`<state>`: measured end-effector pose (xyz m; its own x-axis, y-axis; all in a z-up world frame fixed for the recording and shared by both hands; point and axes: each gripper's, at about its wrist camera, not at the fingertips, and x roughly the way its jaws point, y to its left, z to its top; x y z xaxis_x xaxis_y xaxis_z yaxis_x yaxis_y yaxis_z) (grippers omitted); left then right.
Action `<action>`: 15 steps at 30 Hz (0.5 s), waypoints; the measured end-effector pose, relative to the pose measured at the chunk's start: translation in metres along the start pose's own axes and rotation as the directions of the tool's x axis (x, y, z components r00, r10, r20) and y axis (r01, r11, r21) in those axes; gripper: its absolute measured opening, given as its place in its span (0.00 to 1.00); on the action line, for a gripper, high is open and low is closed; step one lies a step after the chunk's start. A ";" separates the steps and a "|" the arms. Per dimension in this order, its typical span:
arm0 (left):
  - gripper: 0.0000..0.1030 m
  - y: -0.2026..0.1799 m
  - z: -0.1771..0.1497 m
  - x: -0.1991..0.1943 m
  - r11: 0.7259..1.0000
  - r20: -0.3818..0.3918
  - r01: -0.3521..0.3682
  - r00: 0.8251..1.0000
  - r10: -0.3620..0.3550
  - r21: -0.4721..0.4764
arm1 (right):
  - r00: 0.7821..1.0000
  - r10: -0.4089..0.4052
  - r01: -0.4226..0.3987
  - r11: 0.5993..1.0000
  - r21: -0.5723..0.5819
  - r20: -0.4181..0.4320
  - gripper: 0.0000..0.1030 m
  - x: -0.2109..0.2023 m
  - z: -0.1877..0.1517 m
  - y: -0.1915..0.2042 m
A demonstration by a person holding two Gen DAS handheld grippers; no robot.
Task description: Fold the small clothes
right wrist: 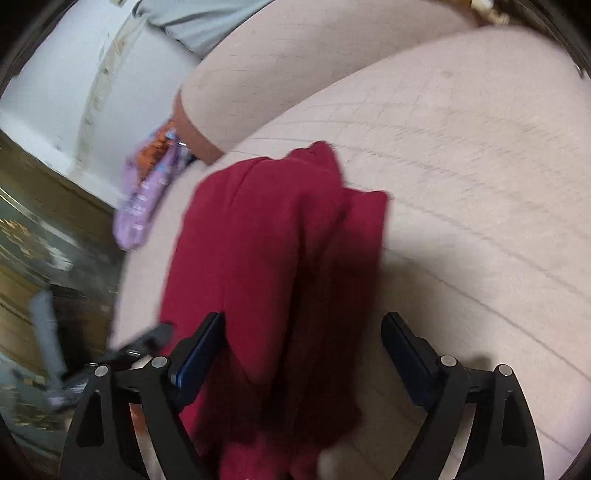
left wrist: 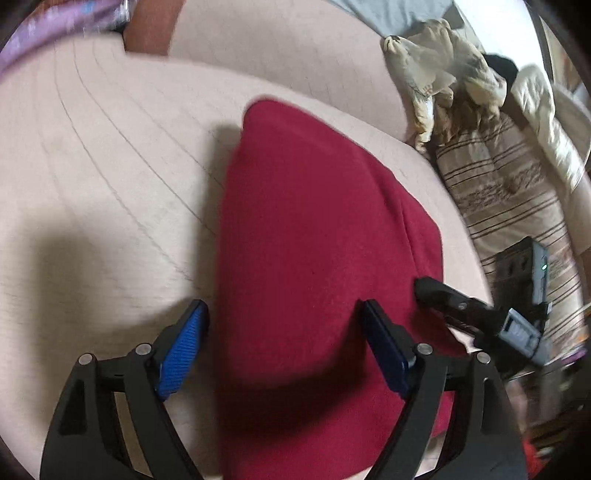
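A purple patterned cloth (left wrist: 55,29) lies at the far left edge of a pale quilted bed (left wrist: 110,166), where a folded red garment (left wrist: 310,236) rests flat near the middle. The left gripper (left wrist: 282,314) hovers over the garment's near end, its 2 blue-padded fingers (left wrist: 181,354) spread wide, holding nothing. The right gripper (left wrist: 436,291) touches the garment's right edge in the left wrist view; its own camera shows the right gripper (right wrist: 301,328) with fingers wide apart, straddling the red garment (right wrist: 273,258) without clamping it. A striped cloth (left wrist: 509,195) and crumpled beige clothes (left wrist: 439,70) sit at far right
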<state>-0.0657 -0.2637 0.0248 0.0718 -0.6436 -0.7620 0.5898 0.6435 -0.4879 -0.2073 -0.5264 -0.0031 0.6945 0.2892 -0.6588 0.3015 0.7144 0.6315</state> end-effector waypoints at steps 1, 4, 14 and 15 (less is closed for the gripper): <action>0.82 -0.003 -0.002 0.000 1.000 0.029 0.002 1.000 -0.003 0.015 | 1.000 0.006 -0.005 1.000 -0.014 0.009 0.85 0.003 -0.001 0.003; 0.68 -0.013 -0.006 -0.002 0.998 0.031 -0.032 0.999 0.030 0.049 | 0.999 -0.037 0.038 0.994 -0.101 0.007 0.70 0.017 0.002 0.020; 0.49 -0.013 -0.036 -0.102 0.998 0.088 -0.061 0.994 0.060 0.012 | 0.995 0.097 -0.098 0.978 -0.184 -0.010 0.41 -0.006 -0.008 0.084; 0.50 -0.007 -0.040 -0.105 0.996 0.081 -0.086 0.993 0.085 0.003 | 0.994 0.110 -0.113 0.975 -0.192 -0.023 0.42 -0.003 -0.013 0.091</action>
<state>-0.1098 -0.1843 0.0914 0.1864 -0.6175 -0.7641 0.5839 0.6952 -0.4194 -0.1908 -0.4537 0.0511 0.7081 0.3809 -0.5946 0.0902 0.7864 0.6111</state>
